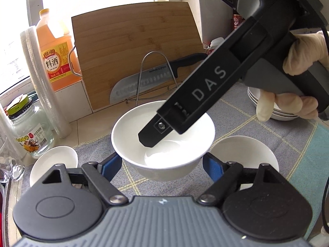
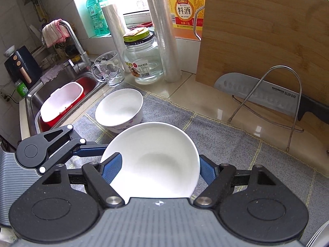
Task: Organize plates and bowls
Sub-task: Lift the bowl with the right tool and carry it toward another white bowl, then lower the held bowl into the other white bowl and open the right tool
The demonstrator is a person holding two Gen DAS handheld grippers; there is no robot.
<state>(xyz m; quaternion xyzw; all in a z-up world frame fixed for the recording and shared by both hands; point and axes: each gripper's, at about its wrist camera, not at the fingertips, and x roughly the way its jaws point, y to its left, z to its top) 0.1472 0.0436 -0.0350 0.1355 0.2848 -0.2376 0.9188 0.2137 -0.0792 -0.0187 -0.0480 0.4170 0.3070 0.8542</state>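
A white bowl [image 1: 164,142] sits on the grey mat between the blue pads of my left gripper [image 1: 162,162], whose jaws are wide and flank its sides. My right gripper [image 2: 158,168] comes in from above right; one of its fingers [image 1: 156,133] dips inside that bowl. In the right wrist view the same bowl [image 2: 156,160] lies between the right pads, one pad [image 2: 112,167] inside its rim. A second white bowl [image 1: 244,154] stands to the right, a small one [image 1: 54,160] to the left, patterned outside [image 2: 119,109].
A stack of white plates [image 1: 265,103] sits at the back right. A bamboo cutting board [image 1: 135,47], a knife [image 1: 144,82] on a wire rack, a cooking-wine bottle [image 1: 54,49], a glass jar [image 1: 28,125] and a mug [image 2: 109,70] line the back. The sink [image 2: 61,100] is at left.
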